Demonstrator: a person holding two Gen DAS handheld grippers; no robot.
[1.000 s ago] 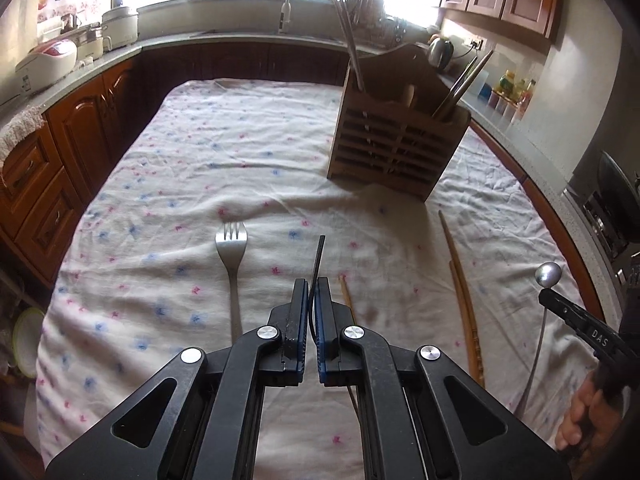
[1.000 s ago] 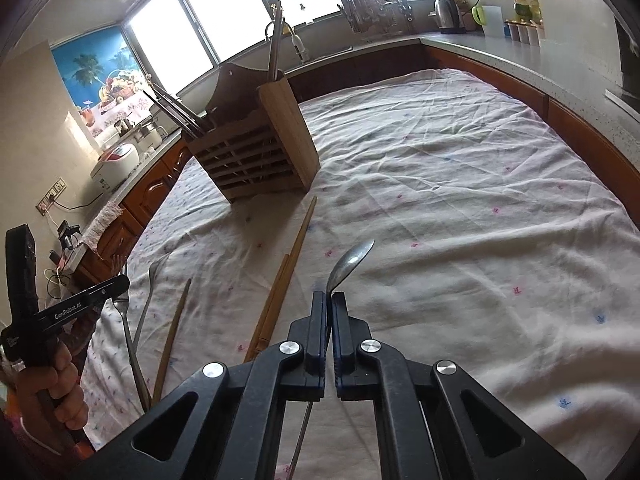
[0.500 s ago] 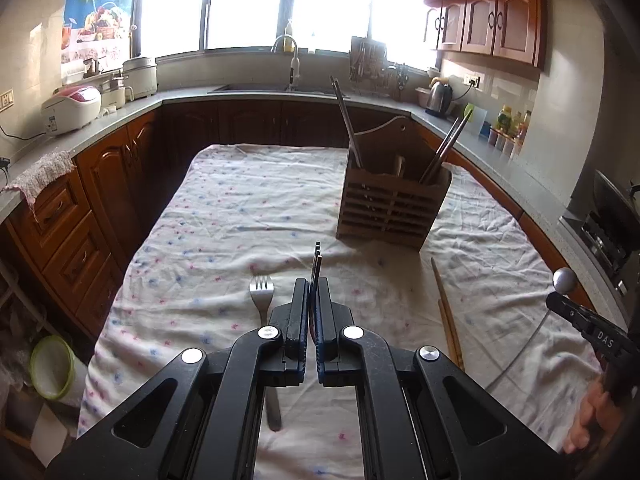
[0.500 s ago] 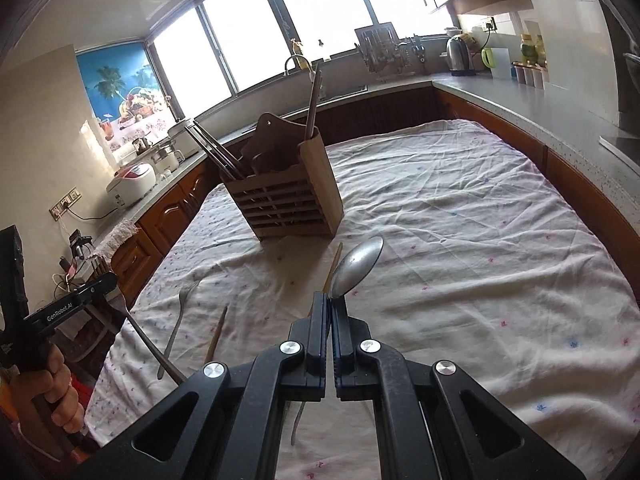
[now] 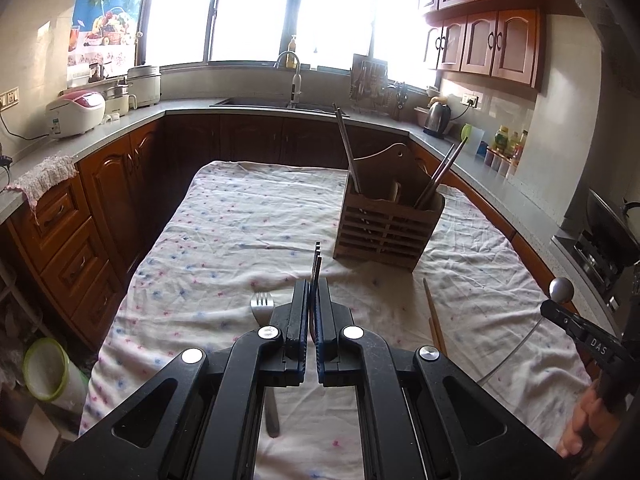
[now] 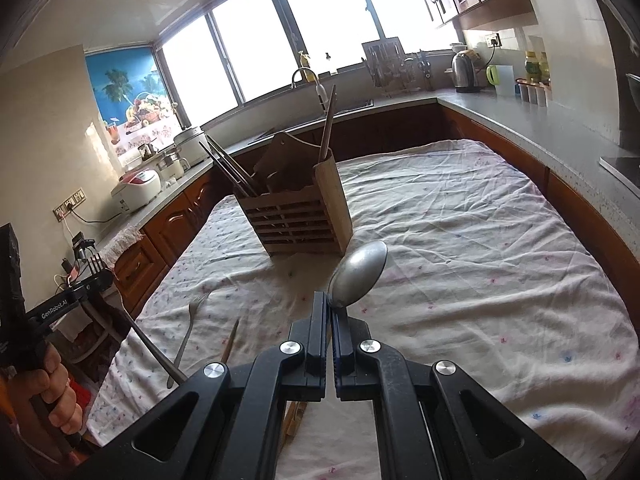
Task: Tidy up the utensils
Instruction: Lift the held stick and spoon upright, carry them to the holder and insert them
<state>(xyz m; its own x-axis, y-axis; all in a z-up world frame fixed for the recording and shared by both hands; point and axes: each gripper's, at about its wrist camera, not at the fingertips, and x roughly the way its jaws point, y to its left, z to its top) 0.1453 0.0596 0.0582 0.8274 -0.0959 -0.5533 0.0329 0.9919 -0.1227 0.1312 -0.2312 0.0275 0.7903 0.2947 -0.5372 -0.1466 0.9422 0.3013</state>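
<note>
A: What does the left hand-held gripper (image 5: 311, 312) hold?

B: Its jaws are pressed on a dark fork (image 5: 316, 264). The long axis follows the fingers and the tines point far, toward the wooden utensil holder (image 5: 386, 232). In the right wrist view the same fork (image 6: 94, 264) sticks up from that gripper at the left edge, and its handle goes down to the right.

A: And the right hand-held gripper (image 6: 331, 320)?

B: It is closed on the neck of a metal spoon (image 6: 358, 274). The bowl points far and a little right, raised above the cloth (image 6: 460, 240). The handle is hidden under the gripper.

A: What lies on the worktop near us?

B: A silver fork (image 5: 262, 303) lies on the cloth just left of the left gripper, tines to the far side, its axis near to far. To the right lie wooden chopsticks (image 5: 434, 316), also near to far, with the far end leaning slightly left.

A: And further?

B: The holder stands upright on the cloth, past the middle. In it, metal chopsticks (image 5: 346, 152) lean to the left and a dark pair (image 5: 440, 174) leans to the right.
</note>
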